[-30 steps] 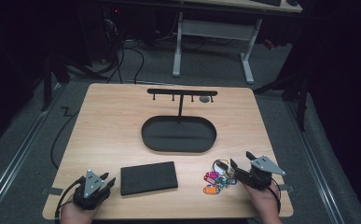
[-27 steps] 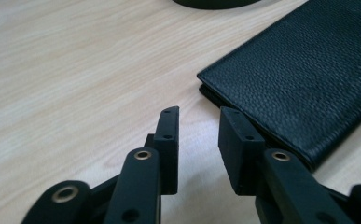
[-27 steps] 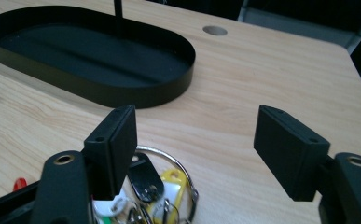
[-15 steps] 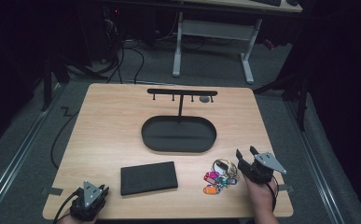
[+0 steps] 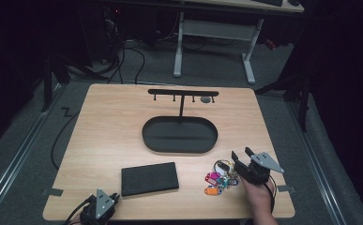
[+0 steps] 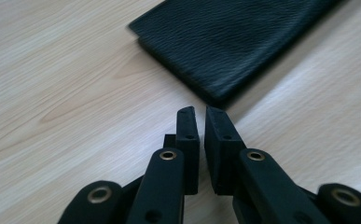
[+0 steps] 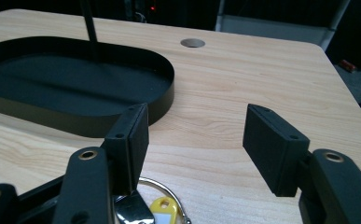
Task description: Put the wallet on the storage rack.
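My left gripper [image 5: 115, 197] rests at the table's front left edge, jaws shut with nothing between them [image 6: 201, 112]. Its tips point at the near corner of a flat black leather wallet [image 5: 149, 178] [image 6: 234, 42], a short gap away. My right gripper [image 5: 241, 154] [image 7: 197, 116] stands open at the front right, held by a hand. Its jaws have just narrowed, then widened a little, with only bare table between the pads. A bunch of keys with coloured tags [image 5: 219, 178] lies against its left side; a ring and yellow tag [image 7: 163, 205] sit under the left jaw.
A black oval tray [image 5: 179, 147] [image 7: 75, 122] sits mid-table, and a thin post rises from it to a hook bar [image 5: 183, 92]. A round cable hole [image 5: 206, 100] [image 7: 192, 43] lies behind. Desk legs and cables stand beyond the far edge.
My left gripper has slid toward the table's front edge and its jaws have closed. The right hand has stayed in place, its jaws a little narrower than a second ago.
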Action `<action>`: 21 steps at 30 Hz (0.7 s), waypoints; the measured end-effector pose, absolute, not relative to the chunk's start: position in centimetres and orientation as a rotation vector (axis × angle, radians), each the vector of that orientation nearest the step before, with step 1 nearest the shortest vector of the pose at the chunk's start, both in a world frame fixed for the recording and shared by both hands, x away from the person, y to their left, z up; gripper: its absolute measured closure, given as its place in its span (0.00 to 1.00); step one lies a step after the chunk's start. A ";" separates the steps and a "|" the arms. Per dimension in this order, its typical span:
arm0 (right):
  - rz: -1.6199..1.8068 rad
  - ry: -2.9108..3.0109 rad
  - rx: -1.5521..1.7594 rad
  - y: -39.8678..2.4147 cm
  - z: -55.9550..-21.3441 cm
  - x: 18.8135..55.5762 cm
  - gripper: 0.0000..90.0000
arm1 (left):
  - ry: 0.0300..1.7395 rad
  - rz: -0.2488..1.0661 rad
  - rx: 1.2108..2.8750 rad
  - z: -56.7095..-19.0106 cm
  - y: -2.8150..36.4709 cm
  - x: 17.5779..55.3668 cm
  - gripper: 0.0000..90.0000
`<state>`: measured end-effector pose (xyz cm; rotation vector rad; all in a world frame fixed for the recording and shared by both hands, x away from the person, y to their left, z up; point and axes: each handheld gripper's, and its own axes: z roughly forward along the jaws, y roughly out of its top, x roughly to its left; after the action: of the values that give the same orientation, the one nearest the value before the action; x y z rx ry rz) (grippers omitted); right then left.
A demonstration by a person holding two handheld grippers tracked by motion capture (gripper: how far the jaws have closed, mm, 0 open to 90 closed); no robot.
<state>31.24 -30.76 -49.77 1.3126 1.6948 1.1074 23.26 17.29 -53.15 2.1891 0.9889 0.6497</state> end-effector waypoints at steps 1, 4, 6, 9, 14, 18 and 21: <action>1.116 1.701 1.308 -30.8 -49.7 31.1 0.45 | 0.978 0.651 2.193 -53.1 17.0 23.2 0.93; 1.141 1.701 1.308 -30.9 -49.6 30.9 0.45 | 0.939 0.649 2.217 -53.1 16.2 23.0 0.93; 1.138 1.705 1.295 -31.0 -49.6 30.7 0.45 | 0.912 0.649 2.232 -53.0 15.7 22.7 0.92; 1.140 1.714 1.293 -31.0 -49.6 30.8 0.45 | 0.869 0.636 2.249 -52.9 14.7 22.5 0.91; 1.134 1.747 1.296 -31.0 -49.9 30.9 0.45 | 0.781 0.614 2.285 -52.8 13.1 22.2 0.91; 1.131 1.748 1.292 -31.1 -49.9 30.8 0.45 | 0.741 0.602 2.288 -52.9 11.9 22.2 0.91; 1.134 1.747 1.290 -31.2 -49.9 30.8 0.45 | 0.689 0.579 2.299 -52.9 11.0 22.1 0.93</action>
<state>30.82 -31.19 -49.87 1.2903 1.7465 1.1338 22.07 10.98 -52.85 2.2985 0.6895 0.5785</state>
